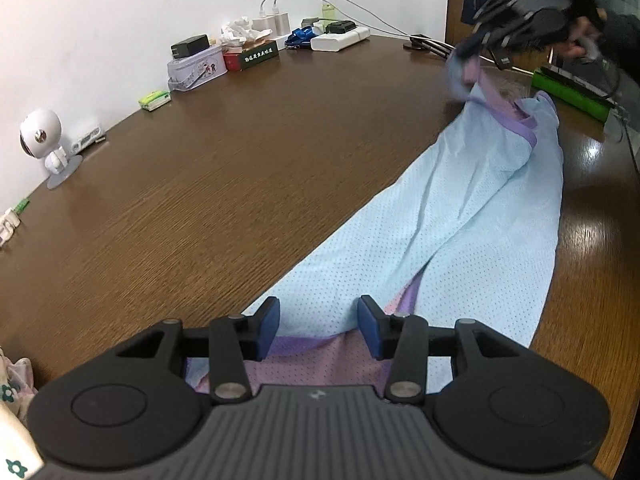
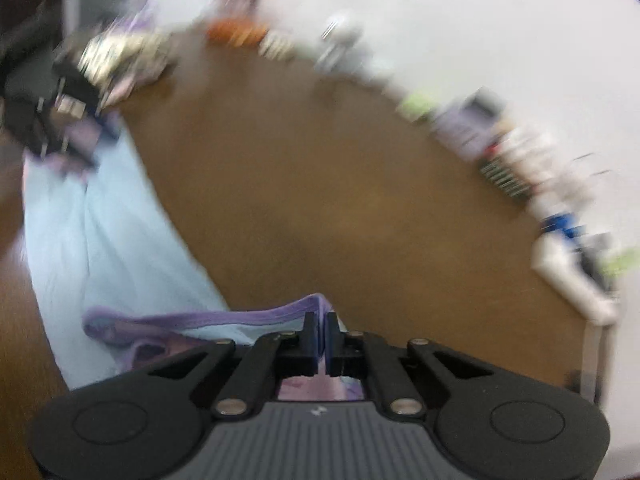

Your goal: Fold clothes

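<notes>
A: Where was the garment?
B: The light blue mesh garment [image 1: 472, 216] lay stretched in a long strip across the brown tabletop [image 1: 224, 168], purple trim [image 1: 520, 128] at the far end. One end sat under your left gripper [image 1: 319, 322], the other end was lifted at your right gripper [image 2: 320, 330].

A: Left gripper state?
B: Released. Your blue pads [image 1: 269, 318] stood wide apart with the cloth lying between them, nothing pinched. Pinkish-purple inner fabric showed just below the pads.

A: Right one?
B: Clenched on the garment. The two fingers were nearly together with the purple hem [image 2: 208, 316] caught between them. That view was heavily motion-blurred, so fine detail was lost. In the left wrist view your right gripper appeared top right, blurred too, with the far end of the garment hanging from it above the tabletop.

A: Clutter?
B: Along the wall side: a small white robot figure [image 1: 44, 140], a pale tin [image 1: 196, 68], a red-and-green box [image 1: 250, 56], a white power strip [image 1: 340, 38] with chargers plugged in. A green object [image 1: 568, 94] sat past the garment's far end. All well apart from the garment.
</notes>
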Demonstrator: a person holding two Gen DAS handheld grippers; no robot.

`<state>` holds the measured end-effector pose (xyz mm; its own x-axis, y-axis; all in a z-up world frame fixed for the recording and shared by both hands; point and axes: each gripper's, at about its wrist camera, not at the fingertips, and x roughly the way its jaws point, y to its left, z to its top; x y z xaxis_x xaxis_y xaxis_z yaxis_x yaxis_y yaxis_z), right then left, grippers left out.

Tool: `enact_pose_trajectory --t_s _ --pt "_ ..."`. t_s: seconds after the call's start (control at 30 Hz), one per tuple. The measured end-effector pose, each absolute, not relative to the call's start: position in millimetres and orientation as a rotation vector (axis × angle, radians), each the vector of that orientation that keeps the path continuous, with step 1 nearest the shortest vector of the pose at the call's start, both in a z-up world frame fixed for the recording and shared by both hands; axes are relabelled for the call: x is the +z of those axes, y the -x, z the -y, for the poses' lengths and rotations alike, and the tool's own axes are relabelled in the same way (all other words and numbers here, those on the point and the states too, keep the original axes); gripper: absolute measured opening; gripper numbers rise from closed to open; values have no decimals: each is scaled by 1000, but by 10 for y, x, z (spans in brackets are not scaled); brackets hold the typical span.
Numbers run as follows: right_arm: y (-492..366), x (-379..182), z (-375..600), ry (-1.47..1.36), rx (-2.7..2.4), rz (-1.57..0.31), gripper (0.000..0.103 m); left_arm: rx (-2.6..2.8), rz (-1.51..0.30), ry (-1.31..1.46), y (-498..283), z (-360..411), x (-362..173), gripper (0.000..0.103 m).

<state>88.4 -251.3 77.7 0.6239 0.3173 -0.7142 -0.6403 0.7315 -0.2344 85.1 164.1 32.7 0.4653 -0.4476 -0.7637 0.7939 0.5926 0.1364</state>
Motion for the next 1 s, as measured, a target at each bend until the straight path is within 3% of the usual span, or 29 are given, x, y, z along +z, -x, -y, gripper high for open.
enact_pose_trajectory --t_s 0.1,0.23,0.33,0.4,0.47,0.57,0.8,0.93,1.0 --pt "-392 928 2722 487 391 -570 2 -824 -746 -537 -782 -1626 324 44" --pt "181 672 2818 395 330 -631 4 -830 -750 -535 -777 -1637 317 44" --pt "334 514 2782 372 336 -703 11 -827 -752 -533 -789 -1631 316 44" --pt "411 660 2795 334 375 -655 20 -824 -748 -544 -775 -1615 319 44" --pt "347 847 2828 300 409 -592 39 -823 -751 -547 -777 -1607 322 44" --pt "2 957 2861 295 438 -570 41 -819 -754 -550 -783 -1599 321 44" --pt "-546 510 2388 542 578 -673 27 -802 -755 -563 -739 -1588 326 45" --pt "-522 304 2187 702 542 -642 1 -801 -757 -547 -757 -1620 319 47" --pt "-430 273 2160 750 530 -610 2 -804 -761 -537 -779 -1642 315 48"
